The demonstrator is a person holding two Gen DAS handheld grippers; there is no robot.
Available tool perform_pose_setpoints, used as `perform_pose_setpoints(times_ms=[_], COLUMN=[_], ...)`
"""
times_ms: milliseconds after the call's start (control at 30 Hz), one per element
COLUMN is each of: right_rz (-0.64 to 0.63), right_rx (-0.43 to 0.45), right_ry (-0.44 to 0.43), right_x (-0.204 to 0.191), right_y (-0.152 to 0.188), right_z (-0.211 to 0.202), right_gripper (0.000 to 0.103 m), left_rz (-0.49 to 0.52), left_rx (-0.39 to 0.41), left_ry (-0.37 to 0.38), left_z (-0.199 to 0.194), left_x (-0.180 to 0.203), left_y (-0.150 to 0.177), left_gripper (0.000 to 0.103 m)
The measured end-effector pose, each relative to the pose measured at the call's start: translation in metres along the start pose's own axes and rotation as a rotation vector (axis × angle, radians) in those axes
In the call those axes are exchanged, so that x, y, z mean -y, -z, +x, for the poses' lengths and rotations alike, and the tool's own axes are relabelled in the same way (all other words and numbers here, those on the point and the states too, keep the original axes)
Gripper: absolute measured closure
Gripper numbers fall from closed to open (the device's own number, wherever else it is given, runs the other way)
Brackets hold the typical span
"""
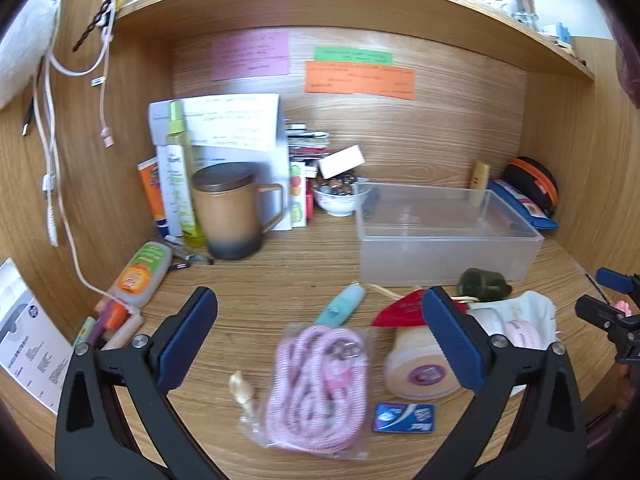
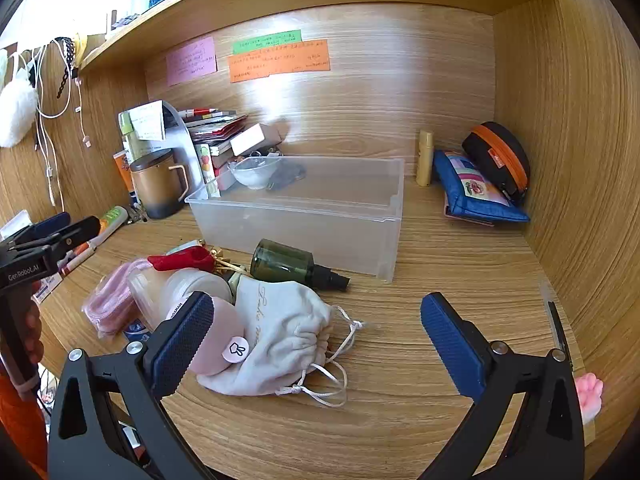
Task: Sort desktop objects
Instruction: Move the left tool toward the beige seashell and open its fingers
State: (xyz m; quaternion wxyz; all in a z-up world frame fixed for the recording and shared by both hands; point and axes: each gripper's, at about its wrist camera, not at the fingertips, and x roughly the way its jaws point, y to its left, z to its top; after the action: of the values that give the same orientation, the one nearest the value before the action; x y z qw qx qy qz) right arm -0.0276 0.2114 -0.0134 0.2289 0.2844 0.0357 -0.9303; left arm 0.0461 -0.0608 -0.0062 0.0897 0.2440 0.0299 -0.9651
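- My left gripper (image 1: 320, 344) is hovering with jaws spread wide, gripping nothing, over the bagged pink cord (image 1: 320, 384).
- My right gripper (image 2: 316, 336) is gaping too, empty, just beside the white drawstring pouch (image 2: 280, 332).
- Farther: a green spray bottle (image 2: 292, 264) is lying just before the clear bin (image 2: 304, 208).
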Motion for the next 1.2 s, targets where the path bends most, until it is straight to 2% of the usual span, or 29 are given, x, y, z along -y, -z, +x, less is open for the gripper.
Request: perform_pose_setpoints(times_ms=[133, 400, 667, 833, 1000, 1200], right_rz=[0.001, -0.01, -0.016, -0.009, -0.017, -0.097], right_rx=[-0.02, -0.07, -0.108, -0.141, -0.101, -0.076], right_ry=[0.003, 0.033, 0.016, -0.001, -0.048, -0.094], right_x=[0.0, 0.002, -0.004, -0.009, -0.022, -0.058], right_y=[0.005, 0.018, 0.027, 0.032, 0.026, 0.017], right_z=[0.005, 0.014, 0.019, 0.027, 0.018, 0.021], right_gripper=[0.0, 0.0, 0.0, 0.0, 0.0, 0.001], left_rz=[-0.012, -0.029, -0.049, -0.062, -0.081, -0.074], left_rx=[-0.023, -0.116, -0.192, -0.213, -0.221, -0.223], left_ry=[-0.03, -0.089, -0.095, -0.093, -0.086, -0.08], left_z=[-0.001, 0.006, 0.018, 0.022, 0.024, 0.027], left_x=[-0.014, -0.043, -0.054, -0.06, -0.066, -0.066], left_y=[0.01, 0.04, 0.059, 0.059, 0.058, 0.06], left_gripper=[0.0, 0.0, 0.0, 0.0, 0.0, 0.0])
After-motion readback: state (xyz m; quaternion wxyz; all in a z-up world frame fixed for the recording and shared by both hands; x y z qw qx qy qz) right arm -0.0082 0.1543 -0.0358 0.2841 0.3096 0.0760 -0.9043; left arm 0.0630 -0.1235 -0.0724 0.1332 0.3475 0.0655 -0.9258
